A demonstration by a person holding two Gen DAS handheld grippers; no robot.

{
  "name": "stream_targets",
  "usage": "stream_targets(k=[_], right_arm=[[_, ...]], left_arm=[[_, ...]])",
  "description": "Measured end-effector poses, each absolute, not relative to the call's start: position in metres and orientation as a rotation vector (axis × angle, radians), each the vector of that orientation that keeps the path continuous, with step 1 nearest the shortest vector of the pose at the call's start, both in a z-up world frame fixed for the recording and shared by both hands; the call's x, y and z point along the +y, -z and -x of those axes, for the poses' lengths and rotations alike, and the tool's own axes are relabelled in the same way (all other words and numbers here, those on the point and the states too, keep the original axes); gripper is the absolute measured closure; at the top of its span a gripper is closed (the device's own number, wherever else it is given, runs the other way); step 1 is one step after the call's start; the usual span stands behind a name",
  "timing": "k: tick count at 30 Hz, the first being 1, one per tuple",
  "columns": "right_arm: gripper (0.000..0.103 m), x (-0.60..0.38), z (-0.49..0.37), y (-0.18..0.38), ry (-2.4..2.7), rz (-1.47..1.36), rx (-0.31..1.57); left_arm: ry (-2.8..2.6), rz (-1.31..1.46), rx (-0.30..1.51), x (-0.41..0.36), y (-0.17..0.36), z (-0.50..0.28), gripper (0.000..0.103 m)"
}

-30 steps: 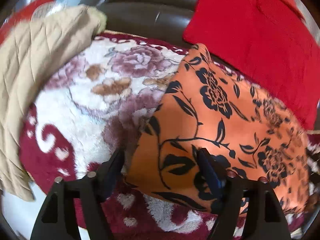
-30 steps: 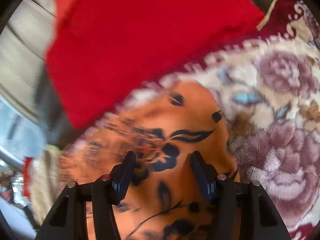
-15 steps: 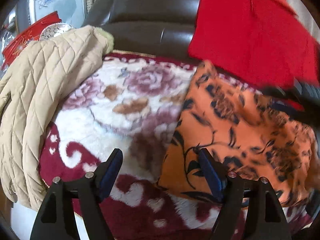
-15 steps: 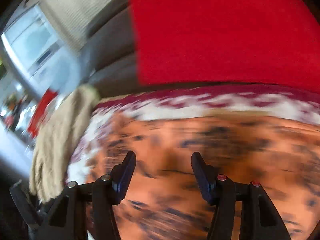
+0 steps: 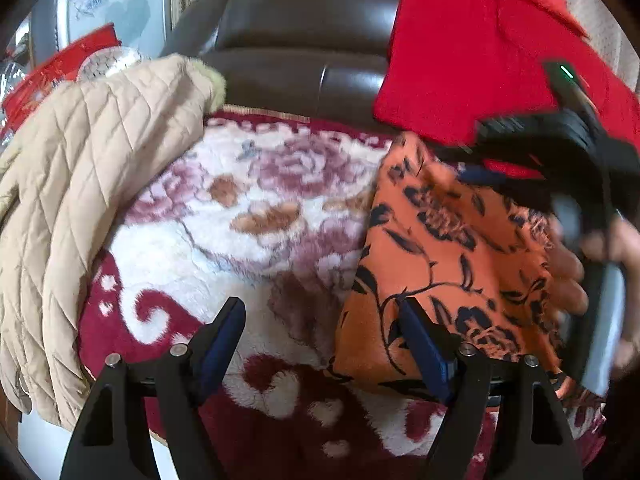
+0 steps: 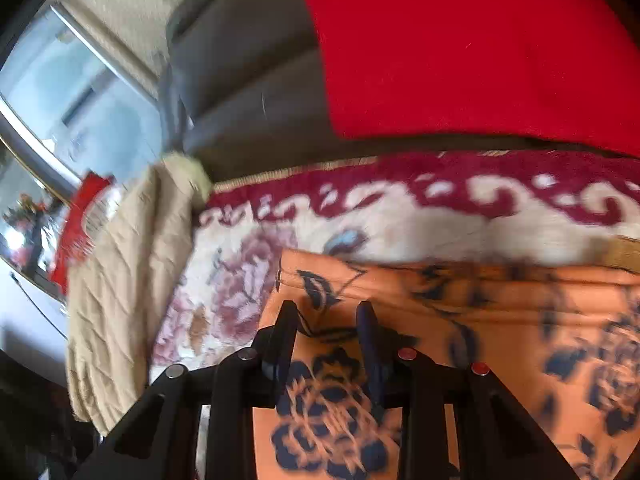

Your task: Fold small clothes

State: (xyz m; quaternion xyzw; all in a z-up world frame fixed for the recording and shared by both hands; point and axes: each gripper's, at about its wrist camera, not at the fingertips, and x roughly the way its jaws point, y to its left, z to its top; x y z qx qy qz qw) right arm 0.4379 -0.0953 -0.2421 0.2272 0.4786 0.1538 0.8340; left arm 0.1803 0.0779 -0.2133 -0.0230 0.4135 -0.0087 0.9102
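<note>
The orange floral garment [image 5: 452,264] is lying toward the right of the left wrist picture, on the plush flowered blanket [image 5: 248,232], with its long axis running from the upper middle of the frame down toward the lower right. The left gripper [image 5: 320,328] is hanging wide open at the bottom of the picture, holding nothing; its right finger is sitting over the cloth's near left edge, its left finger over bare blanket. So the cloth is lying ahead and to the right of that tool.

In the right wrist picture the garment [image 6: 500,340] is filling the lower right, and the right gripper [image 6: 326,320] is sitting right over its upper left corner, fingers partly drawn together but with a gap showing between them. Whether any fabric is caught there I cannot tell. I judge the right hand is the better placed for the corner.

The cloth is looking soft, thin and already doubled over, black flowers on orange.
</note>
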Motion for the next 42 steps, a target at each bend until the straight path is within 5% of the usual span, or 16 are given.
stream_targets(k=[17, 34, 42], right_arm=[[0.068, -0.308, -0.253, 0.184, 0.014, -0.426, 0.919], [0.067, -0.329, -0.2, 0.214, 0.071, -0.366, 0.931], [0.067, -0.312, -0.19, 0.211, 0.11, -0.231, 0.906]], left_arm=[[0.127, -0.162, 0.787, 0.001, 0.213, -0.153, 0.022], [0.109, -0.189, 0.87, -0.018, 0.235, -0.167, 0.019], [0.149, -0.113, 0.772, -0.023, 0.215, -0.157, 0.019]])
